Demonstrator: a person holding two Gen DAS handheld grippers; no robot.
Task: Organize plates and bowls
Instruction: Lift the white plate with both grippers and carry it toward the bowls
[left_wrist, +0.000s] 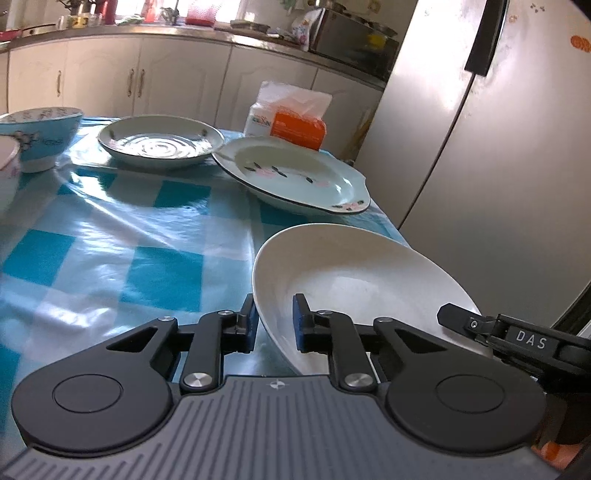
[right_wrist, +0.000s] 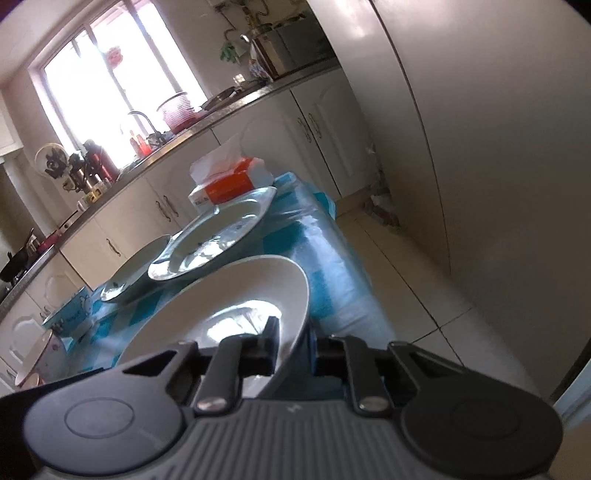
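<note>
Kitchen setting: white cabinets, a window, a tall pale refrigerator (left_wrist: 480, 147) beside a worktop (left_wrist: 110, 251) under blue-and-white checked plastic sheeting. Principal item: white plate (left_wrist: 354, 280), deep-welled, glazed, likely ceramic; judged rigid, moderately heavy, slick on the glaze and liable to chip or break if dropped. It sits at the near right corner of the worktop, tilted, its right side over the edge toward the refrigerator. Best hold is the rim, one finger inside the well and one under the lip, which is how it is taken. Left tongs (left_wrist: 275, 325): narrowed about the plate's near-left rim, blue pads on either side; whether both pads press the glaze cannot be told. Right tongs (right_wrist: 293, 347): pinching the opposite rim, one finger inside the well, the other beneath the outer edge. Further stock: floral oval plate (left_wrist: 295, 177) just beyond, green-rimmed round plate (left_wrist: 160, 142) behind it to the left, blue patterned bowl (left_wrist: 40, 136) at far left, tissue pack (left_wrist: 291, 118) at the back.
</note>
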